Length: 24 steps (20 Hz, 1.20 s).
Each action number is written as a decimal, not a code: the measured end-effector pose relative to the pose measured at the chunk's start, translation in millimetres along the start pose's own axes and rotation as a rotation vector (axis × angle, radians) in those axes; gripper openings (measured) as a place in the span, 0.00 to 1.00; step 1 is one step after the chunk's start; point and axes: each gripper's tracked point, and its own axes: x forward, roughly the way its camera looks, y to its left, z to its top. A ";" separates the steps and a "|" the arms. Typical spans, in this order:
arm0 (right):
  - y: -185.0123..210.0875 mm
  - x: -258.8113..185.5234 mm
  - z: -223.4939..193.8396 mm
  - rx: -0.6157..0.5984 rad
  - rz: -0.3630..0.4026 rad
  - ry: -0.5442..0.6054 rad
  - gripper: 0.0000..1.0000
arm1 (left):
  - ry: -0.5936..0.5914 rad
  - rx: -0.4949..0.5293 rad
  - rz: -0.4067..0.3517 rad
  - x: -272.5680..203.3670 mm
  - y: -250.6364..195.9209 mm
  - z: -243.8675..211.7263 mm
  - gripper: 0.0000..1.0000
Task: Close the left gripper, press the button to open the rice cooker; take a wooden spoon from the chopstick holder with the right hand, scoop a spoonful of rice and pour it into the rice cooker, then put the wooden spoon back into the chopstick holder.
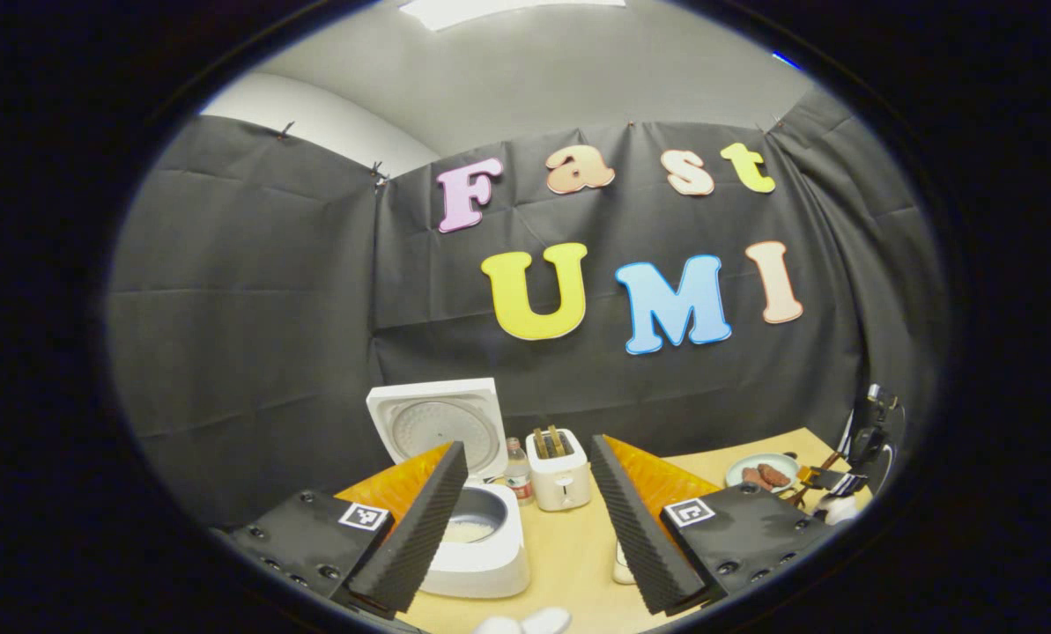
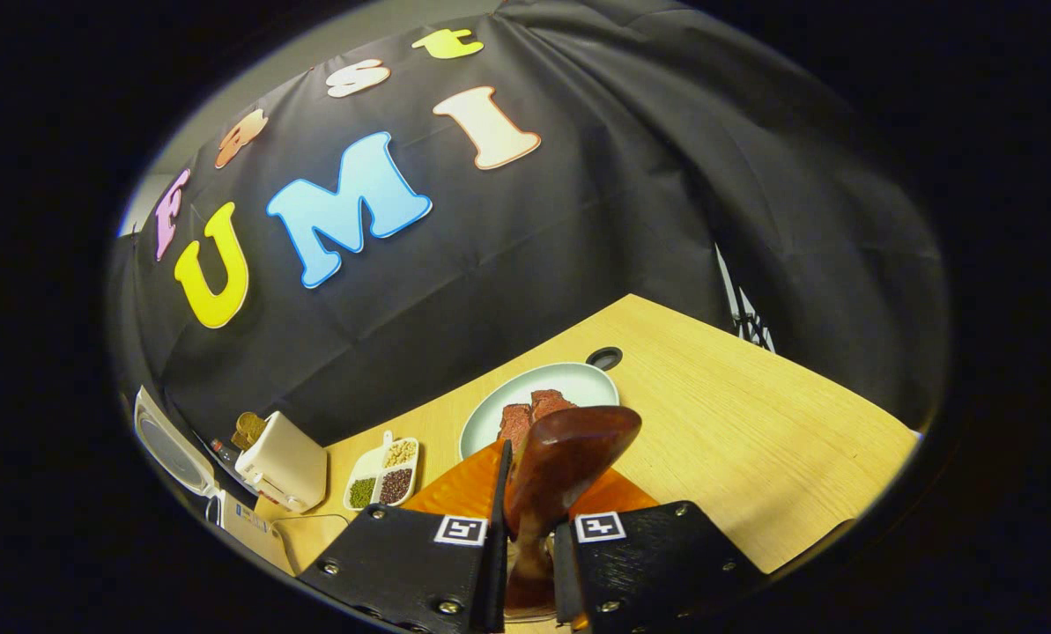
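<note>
The white rice cooker (image 1: 481,563) stands open with its lid (image 1: 441,423) upright, and white rice lies in its pot (image 1: 475,526). My left gripper (image 1: 527,453) is open just in front of it, the left finger across the cooker's rim with nothing between the fingers. My right gripper (image 2: 534,502) is shut on the handle of a dark wooden spoon (image 2: 569,449), whose bowl sticks up past the fingertips over the table. I cannot tell whether the bowl holds rice. In the left gripper view the right gripper (image 1: 873,431) is at the far right.
A white toaster (image 1: 560,475) (image 2: 283,471) and a small bottle (image 1: 516,471) stand behind the cooker. A divided white tray of grains (image 2: 384,475) lies beside the toaster. A pale plate (image 2: 578,383) (image 1: 745,465) with pieces of meat sits on the wooden table (image 2: 754,440).
</note>
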 end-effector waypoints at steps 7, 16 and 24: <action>-12.2 -51.9 49.6 -0.132 -0.088 -0.111 0.94 | -0.001 -0.017 -0.006 -0.5 20.1 -0.9 0.97; 89.8 -218.0 124.7 -0.453 0.028 -0.289 0.98 | -0.039 -0.058 -0.030 13.2 59.9 19.7 0.98; 147.0 -332.5 108.4 -0.417 0.087 -0.256 0.98 | -0.019 -0.080 -0.044 24.6 103.9 18.5 0.99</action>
